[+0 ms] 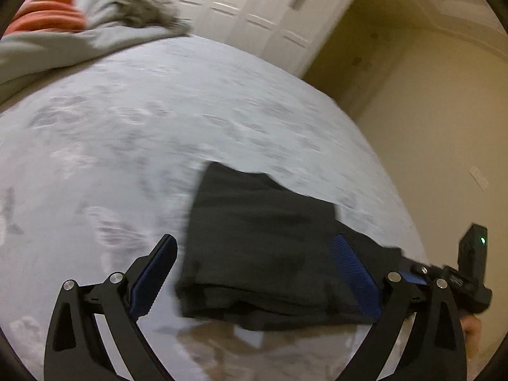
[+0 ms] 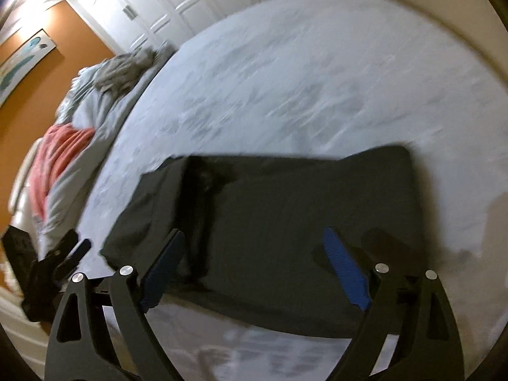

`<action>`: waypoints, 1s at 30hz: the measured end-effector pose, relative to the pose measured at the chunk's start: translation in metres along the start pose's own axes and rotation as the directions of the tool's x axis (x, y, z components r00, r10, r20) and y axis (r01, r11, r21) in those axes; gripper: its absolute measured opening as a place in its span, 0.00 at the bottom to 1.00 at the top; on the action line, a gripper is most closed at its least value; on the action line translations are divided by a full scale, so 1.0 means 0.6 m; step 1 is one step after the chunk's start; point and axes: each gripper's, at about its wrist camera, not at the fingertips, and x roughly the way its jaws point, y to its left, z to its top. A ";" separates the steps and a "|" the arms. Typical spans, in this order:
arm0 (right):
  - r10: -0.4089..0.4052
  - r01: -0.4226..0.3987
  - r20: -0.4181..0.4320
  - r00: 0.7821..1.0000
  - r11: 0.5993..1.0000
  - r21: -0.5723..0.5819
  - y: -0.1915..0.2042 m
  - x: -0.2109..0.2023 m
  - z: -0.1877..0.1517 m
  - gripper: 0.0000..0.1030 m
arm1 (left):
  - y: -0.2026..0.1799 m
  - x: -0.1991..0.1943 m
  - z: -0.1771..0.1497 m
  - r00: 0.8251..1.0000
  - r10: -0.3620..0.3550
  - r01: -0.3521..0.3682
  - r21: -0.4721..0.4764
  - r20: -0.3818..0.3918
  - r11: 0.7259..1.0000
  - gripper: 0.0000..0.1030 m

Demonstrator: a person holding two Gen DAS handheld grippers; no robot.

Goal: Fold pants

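**A:** so where are the pants (image 1: pixel 263 247) sitting right now?

**B:** folded into a dark, roughly square stack on the bed (image 1: pixel 158 111), near its front edge. In the left wrist view the left gripper (image 1: pixel 255 266) has its jaws spread wide and the stack lies in the gap between them. The pads aren't pressing on it, and the left finger (image 1: pixel 152 282) is off over bare sheet. Nothing is held.

**A:** and the other side?

**B:** same deal. The right gripper (image 2: pixel 257 266) is spread wide with the pants (image 2: pixel 285 222) under and between its fingers, no grip on the cloth. One layer sticks out past the stack's left edge in that view, so the fold isn't perfectly flush. Can't say whether the fingertips touch the fabric, too blurry.

**A:** any labels or writing on the pants?

**B:** none I can read. Both views are smeared. The only marking is a small green light (image 1: pixel 483 240) on the black box on the right gripper, seen at the right edge of the left view.

**A:** what else is around?

**B:** a rumpled grey duvet (image 1: pixel 63 50) bunched at the far end of the bed, with a pink-red cloth (image 1: pixel 47 12) and a fuzzy grey thing (image 1: pixel 143 6) on it. White wardrobe doors (image 1: pixel 254 6) behind, an orange wall (image 2: pixel 47 89) with a picture (image 2: pixel 22 60) on it. The left gripper pokes into the lower left of the right view. The bed around the stack is just patterned sheet.
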 end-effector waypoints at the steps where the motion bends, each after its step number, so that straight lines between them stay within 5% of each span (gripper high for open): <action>1: 0.025 -0.025 -0.014 1.000 1.000 0.006 0.008 0.012 0.001 0.84 | 0.011 -0.002 0.002 1.000 0.006 -0.006 -0.024 0.002 1.000 0.94; 6: 0.134 -0.139 -0.120 0.984 0.990 -0.033 0.087 0.094 -0.005 0.84 | 0.051 -0.020 0.024 0.998 0.030 -0.025 -0.091 0.054 0.996 0.94; 10: 0.086 -0.102 -0.188 0.978 0.992 -0.076 0.123 0.155 -0.029 0.85 | 0.083 -0.039 0.044 0.993 0.070 -0.055 -0.154 0.097 0.987 0.94; 11: 0.068 -0.086 -0.157 0.985 0.990 -0.108 0.129 0.157 -0.036 0.76 | 0.096 -0.044 0.049 0.993 0.064 -0.045 -0.179 0.100 0.983 0.94; 12: 0.052 -0.071 -0.131 0.990 0.987 -0.146 0.135 0.154 -0.041 0.40 | 0.107 -0.046 0.053 0.993 0.054 -0.031 -0.208 0.104 0.978 0.94; 13: 0.066 -0.085 -0.109 0.992 0.980 -0.178 0.140 0.152 -0.041 0.24 | 0.114 -0.048 0.054 0.993 0.048 -0.023 -0.224 0.104 0.974 0.94; 15: 0.121 -0.133 -0.081 0.989 0.978 -0.164 0.145 0.132 -0.025 0.16 | 0.120 -0.047 0.056 0.993 0.051 -0.025 -0.240 0.102 0.970 0.94; 20: 0.199 -0.178 0.050 0.979 0.947 -0.269 0.161 -0.025 0.022 0.15 | 0.111 -0.038 0.044 0.994 0.069 -0.049 -0.217 0.086 0.975 0.94; 23: 0.020 0.000 0.090 0.996 0.976 -0.219 0.065 -0.066 0.025 0.16 | 0.094 -0.018 0.037 0.996 0.077 -0.066 -0.179 0.052 0.982 0.94; 26: -0.209 0.206 -0.025 0.978 0.976 -0.076 -0.049 -0.029 0.016 0.16 | 0.068 0.007 0.024 0.998 0.068 -0.067 -0.130 0.006 0.989 0.94; 30: -0.196 0.193 -0.022 0.980 0.976 -0.099 -0.062 -0.025 0.019 0.16 | 0.030 0.030 -0.002 0.997 0.069 -0.070 -0.049 -0.026 0.996 0.94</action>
